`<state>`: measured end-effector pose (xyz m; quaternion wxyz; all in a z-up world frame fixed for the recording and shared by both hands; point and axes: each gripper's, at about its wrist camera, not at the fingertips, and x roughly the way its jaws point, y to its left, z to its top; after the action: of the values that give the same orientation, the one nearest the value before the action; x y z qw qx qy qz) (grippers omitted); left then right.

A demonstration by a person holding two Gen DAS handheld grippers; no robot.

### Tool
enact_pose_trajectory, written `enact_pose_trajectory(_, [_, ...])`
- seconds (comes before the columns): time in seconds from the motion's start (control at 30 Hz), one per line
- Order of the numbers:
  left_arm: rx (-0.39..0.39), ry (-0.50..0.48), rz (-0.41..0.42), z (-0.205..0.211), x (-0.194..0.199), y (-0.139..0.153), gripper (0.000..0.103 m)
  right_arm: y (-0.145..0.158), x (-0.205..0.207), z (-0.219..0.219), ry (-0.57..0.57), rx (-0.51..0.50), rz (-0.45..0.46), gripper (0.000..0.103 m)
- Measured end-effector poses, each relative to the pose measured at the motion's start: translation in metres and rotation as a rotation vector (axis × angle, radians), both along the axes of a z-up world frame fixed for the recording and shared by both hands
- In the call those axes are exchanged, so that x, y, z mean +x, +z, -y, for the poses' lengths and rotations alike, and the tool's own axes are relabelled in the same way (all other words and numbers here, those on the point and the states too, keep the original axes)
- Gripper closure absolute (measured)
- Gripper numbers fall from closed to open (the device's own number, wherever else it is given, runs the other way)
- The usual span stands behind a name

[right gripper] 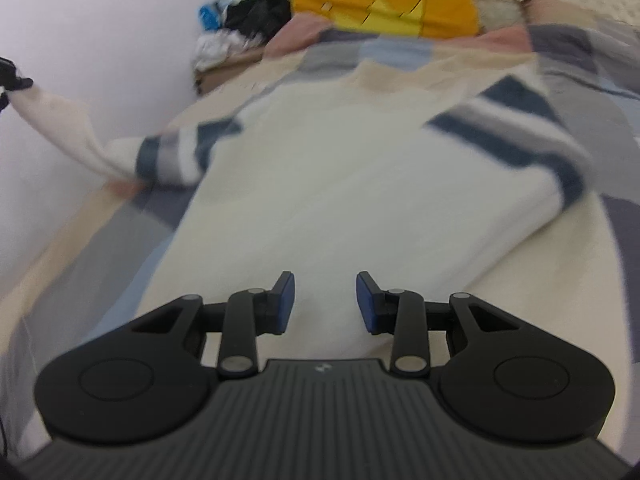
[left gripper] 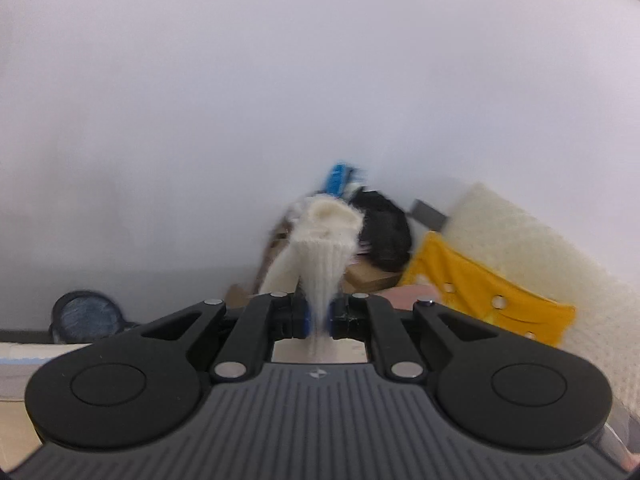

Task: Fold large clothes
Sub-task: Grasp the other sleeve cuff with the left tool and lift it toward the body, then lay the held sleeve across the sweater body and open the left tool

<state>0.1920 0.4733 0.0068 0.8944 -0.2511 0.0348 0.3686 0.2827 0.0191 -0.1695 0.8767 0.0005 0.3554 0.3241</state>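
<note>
A cream sweater [right gripper: 340,184] with navy and grey bands on its sleeves lies spread on the bed. My left gripper [left gripper: 320,316] is shut on the ribbed cuff [left gripper: 324,256] of its left sleeve and holds it up off the bed; that gripper shows at the left edge of the right wrist view [right gripper: 10,76] with the sleeve [right gripper: 68,128] stretched up to it. My right gripper [right gripper: 325,300] is open and empty, low over the sweater's body near the hem. The right sleeve [right gripper: 516,128] lies flat on the bed.
The bed has a patchwork cover [right gripper: 120,232] of grey, blue, pink and beige. A yellow pillow [right gripper: 392,0] and a cream blanket [left gripper: 520,248] lie at the head. A black heap of things [right gripper: 256,16] sits on a side table by the white wall [left gripper: 240,100].
</note>
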Motion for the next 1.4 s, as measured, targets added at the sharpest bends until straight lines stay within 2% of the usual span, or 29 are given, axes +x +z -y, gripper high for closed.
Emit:
enact_pose_trajectory(0.17, [0.067, -0.116, 0.014, 0.073, 0.034, 0.037, 0.094, 0.018, 0.007, 0.030, -0.053, 0.105, 0.002, 0.066])
enact_pose_trajectory(0.27, [0.097, -0.201, 0.023, 0.116, 0.051, 0.049, 0.094, 0.027, 0.010, 0.047, -0.093, 0.144, 0.018, 0.064])
enact_pose_trajectory(0.37, [0.129, -0.300, 0.040, 0.163, 0.070, 0.052, 0.094, 0.034, 0.012, 0.064, -0.120, 0.192, 0.022, 0.063])
enact_pose_trajectory(0.47, [0.123, -0.405, 0.037, 0.207, 0.092, 0.046, 0.094, 0.042, 0.014, 0.080, -0.150, 0.226, 0.036, 0.064])
enact_pose_trajectory(0.53, [0.119, -0.476, 0.014, 0.237, 0.103, 0.032, 0.094, 0.045, 0.018, 0.092, -0.181, 0.241, 0.045, 0.064])
enact_pose_trajectory(0.6, [0.138, -0.550, -0.052, 0.269, 0.124, 0.012, 0.094, 0.046, 0.023, 0.107, -0.216, 0.279, 0.031, 0.063])
enact_pose_trajectory(0.73, [0.103, -0.656, -0.131, 0.320, 0.161, -0.038, 0.094, 0.045, 0.035, 0.138, -0.300, 0.356, -0.016, 0.063])
enact_pose_trajectory(0.97, [-0.038, -0.798, -0.190, 0.393, 0.195, -0.132, 0.094, 0.042, 0.057, 0.173, -0.432, 0.384, -0.011, 0.063])
enact_pose_trajectory(1.03, [-0.147, -0.860, -0.170, 0.394, 0.207, -0.165, 0.094, 0.041, 0.062, 0.185, -0.502, 0.383, 0.004, 0.063])
enact_pose_trajectory(1.13, [-0.192, -0.895, -0.217, 0.404, 0.218, -0.204, 0.094, 0.036, 0.071, 0.197, -0.550, 0.397, -0.003, 0.063])
enact_pose_trajectory(1.27, [-0.177, -0.931, -0.278, 0.416, 0.224, -0.227, 0.094, 0.028, 0.078, 0.207, -0.570, 0.403, -0.021, 0.063])
enact_pose_trajectory(1.4, [-0.179, -0.951, -0.282, 0.413, 0.223, -0.230, 0.093, 0.022, 0.083, 0.205, -0.565, 0.409, -0.044, 0.063])
